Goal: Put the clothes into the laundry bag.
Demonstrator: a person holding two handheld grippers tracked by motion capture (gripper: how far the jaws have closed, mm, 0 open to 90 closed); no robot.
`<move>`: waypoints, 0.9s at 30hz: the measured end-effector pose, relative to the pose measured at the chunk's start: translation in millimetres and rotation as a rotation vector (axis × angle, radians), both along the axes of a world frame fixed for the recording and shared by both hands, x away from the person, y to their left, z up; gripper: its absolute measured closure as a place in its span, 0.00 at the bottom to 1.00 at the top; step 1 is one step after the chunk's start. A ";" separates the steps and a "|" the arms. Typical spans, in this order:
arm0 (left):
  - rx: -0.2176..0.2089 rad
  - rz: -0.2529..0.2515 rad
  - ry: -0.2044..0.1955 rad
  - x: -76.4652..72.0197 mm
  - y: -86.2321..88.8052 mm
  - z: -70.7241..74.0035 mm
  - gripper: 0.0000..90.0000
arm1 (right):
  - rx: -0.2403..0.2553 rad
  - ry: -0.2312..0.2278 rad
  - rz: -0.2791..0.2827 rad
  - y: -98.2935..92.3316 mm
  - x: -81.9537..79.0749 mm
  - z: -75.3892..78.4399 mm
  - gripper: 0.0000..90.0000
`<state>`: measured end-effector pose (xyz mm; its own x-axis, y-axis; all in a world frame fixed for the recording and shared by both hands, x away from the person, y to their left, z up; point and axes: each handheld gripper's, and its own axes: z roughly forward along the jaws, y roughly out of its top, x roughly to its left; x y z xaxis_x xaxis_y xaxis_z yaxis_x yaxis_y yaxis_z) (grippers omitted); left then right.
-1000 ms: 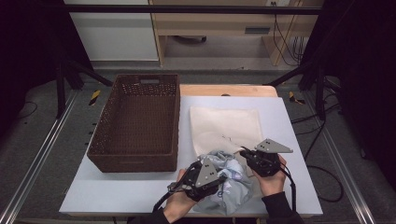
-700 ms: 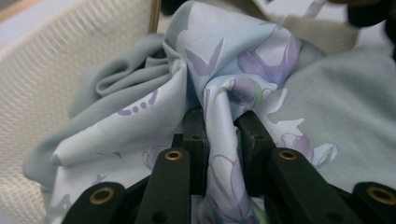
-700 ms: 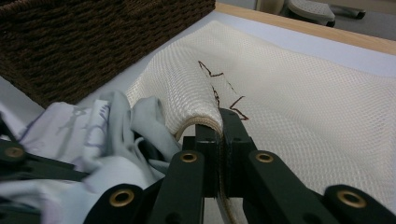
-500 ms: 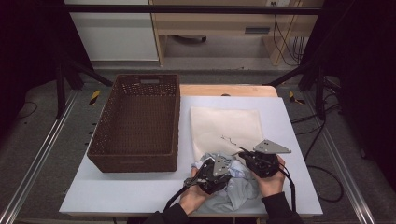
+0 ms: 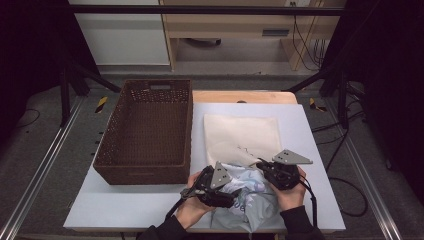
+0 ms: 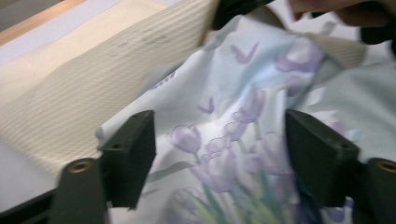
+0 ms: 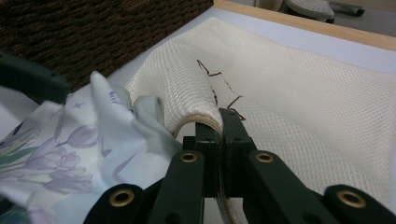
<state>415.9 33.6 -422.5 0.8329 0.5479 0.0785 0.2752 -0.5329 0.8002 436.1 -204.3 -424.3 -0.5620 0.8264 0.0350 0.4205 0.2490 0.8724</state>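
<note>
Right gripper (image 7: 218, 122) was clamped on the rim of the cream mesh laundry bag (image 5: 242, 135), holding its mouth up. Left gripper (image 6: 219, 154), jaws just spread, had let go of the pale tulip-print cloth (image 5: 245, 200), seemingly only partly inside. Brown wicker basket (image 5: 145, 130) empty.

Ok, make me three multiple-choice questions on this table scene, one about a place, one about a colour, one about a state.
1. Where does the wicker basket stand relative to the cream mesh bag?
A. to its left in the high view
B. on top of it
C. to its right

2. What colour are the tulips on the floral cloth?
A. red
B. purple
C. orange

3. What is the right gripper doing?
A. standing wide open
B. shut on the mesh bag's edge
C. holding the basket

Answers: 1 A, the basket sits left of the bag. 2 B, the printed tulips are purple. 3 B, its jaws pinch the bag's rim.
</note>
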 end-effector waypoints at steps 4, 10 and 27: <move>0.007 0.022 0.098 19.9 -4.9 -18.8 0.19 | -0.002 0.000 0.003 0.9 0.4 -0.7 0.97; -0.049 0.023 0.196 31.9 -5.4 -32.1 0.33 | -0.010 0.011 0.010 2.7 0.5 -1.9 0.97; -0.043 -0.096 0.076 -1.6 -40.6 -3.6 0.85 | 0.019 -0.014 0.007 1.7 -1.2 2.7 0.98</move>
<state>414.3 -7.0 -426.1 0.8842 0.4670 -0.0085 0.2851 -0.5253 0.8017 434.9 -202.6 -421.6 -0.5681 0.8219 0.0424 0.4064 0.2353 0.8829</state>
